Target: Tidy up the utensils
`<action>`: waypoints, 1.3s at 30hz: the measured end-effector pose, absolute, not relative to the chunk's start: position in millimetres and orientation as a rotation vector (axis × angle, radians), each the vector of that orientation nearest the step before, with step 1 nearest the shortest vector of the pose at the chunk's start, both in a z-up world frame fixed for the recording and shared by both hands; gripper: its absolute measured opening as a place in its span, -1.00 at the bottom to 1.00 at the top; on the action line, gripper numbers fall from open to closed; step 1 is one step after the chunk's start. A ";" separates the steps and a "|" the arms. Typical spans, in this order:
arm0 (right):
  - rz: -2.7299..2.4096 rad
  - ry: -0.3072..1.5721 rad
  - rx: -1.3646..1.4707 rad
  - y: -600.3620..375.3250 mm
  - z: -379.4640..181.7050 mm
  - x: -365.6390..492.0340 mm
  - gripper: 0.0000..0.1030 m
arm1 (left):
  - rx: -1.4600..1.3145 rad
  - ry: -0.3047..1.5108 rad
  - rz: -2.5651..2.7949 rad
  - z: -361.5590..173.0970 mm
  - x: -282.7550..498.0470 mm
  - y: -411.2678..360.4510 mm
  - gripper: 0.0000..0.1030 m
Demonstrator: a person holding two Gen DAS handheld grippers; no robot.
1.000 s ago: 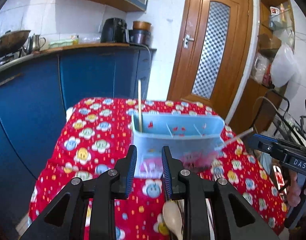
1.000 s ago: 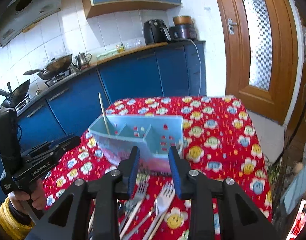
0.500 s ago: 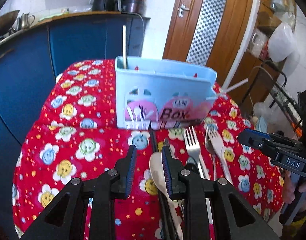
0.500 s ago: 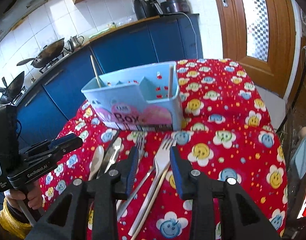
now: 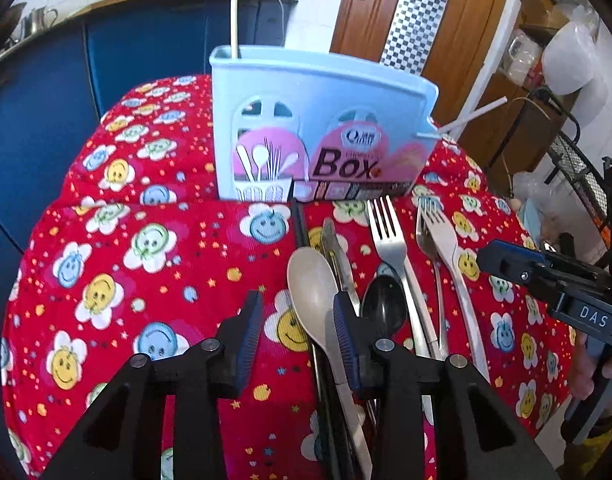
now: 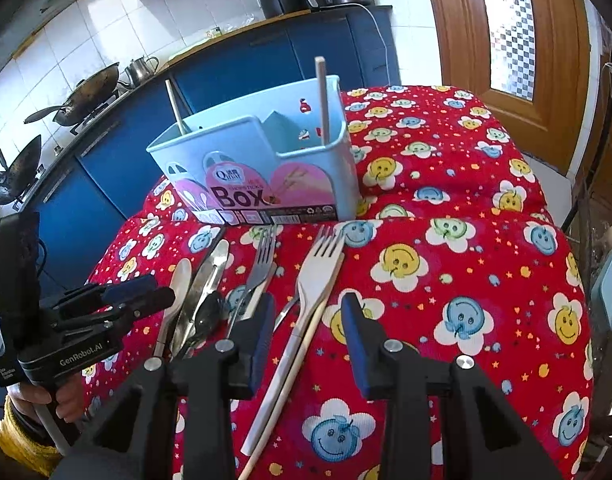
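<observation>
Kitchen setting, blue cabinets behind, table draped in red smiley-flower cloth. Light blue plastic utensil caddy with pink "Box" label stands at the far side; one pale wooden chopstick upright in its right compartment, another thin stick leaning in the left one.

Loose utensils lie in a tight row just in front of the caddy: beige plastic spoon, black spoon, steel fork, white plastic fork, a chopstick touching the white fork's handle, plus a steel knife or similar, partly hidden.

Left gripper: jaws apart, nothing held, low over the cloth with the beige spoon's bowl between them. Right gripper: jaws apart, empty, straddling the white fork's neck and the chopstick.

Handling, judged: plastic pieces light and stiff but smooth, likely to slip or pivot in the pads; steel ones heavier. All lie flat on soft cloth, so little clearance under them. Best hold seems across the narrow handle or neck, not the bowl or tines. Crowding risks pinching the neighbouring chopstick together with the fork.
</observation>
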State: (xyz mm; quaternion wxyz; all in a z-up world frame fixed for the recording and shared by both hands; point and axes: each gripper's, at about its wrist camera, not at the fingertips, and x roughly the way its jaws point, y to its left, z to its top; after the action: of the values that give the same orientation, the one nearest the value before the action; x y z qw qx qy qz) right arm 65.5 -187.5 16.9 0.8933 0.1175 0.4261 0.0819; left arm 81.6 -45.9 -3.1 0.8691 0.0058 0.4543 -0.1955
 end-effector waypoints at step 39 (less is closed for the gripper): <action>0.194 0.957 0.276 -191.4 6.0 108.2 -0.83 | -0.137 0.756 -0.410 36.3 79.7 -13.0 -0.93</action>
State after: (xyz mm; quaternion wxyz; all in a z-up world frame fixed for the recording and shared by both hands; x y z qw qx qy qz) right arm 108.2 -191.4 6.0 0.8740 0.1323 0.4582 0.0929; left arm 79.7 -13.0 36.3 0.9068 -0.0665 0.3660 -0.1986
